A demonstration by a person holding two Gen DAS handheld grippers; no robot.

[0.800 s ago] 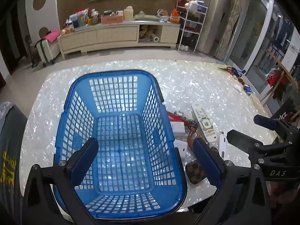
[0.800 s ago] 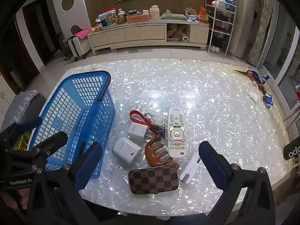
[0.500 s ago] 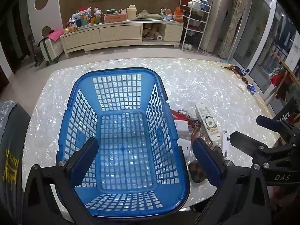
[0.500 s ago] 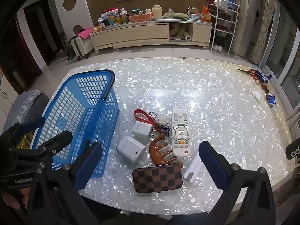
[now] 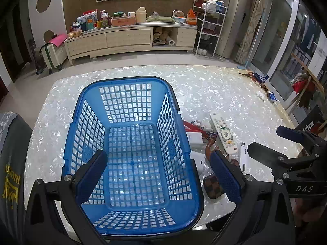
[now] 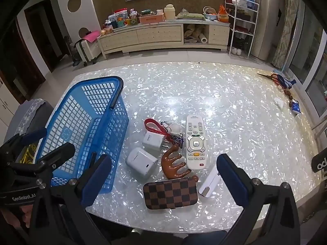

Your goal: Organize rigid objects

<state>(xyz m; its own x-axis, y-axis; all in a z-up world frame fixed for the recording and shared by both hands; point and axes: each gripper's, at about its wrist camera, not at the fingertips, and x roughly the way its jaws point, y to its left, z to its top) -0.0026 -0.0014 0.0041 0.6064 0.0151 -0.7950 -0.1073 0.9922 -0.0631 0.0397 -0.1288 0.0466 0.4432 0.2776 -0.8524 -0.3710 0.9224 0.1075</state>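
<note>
Blue plastic basket [image 5: 130,163] sits on the pearly table [image 6: 235,106], left side, nothing in it. Items lie just right of it: white remote [image 6: 195,143], checkered case [image 6: 170,189], brown comb [image 6: 173,164], white charger [image 6: 152,141] w/ tiny unreadable print, red strap [image 6: 152,126]. Left gripper [image 5: 157,175] over the basket, jaws wide apart, nothing between; body reads "GenRobot.AI" in right wrist view. Right gripper [image 6: 163,177] also spread wide, holding nothing; marked "DAS". Case half hidden behind a finger in left wrist view.
</note>
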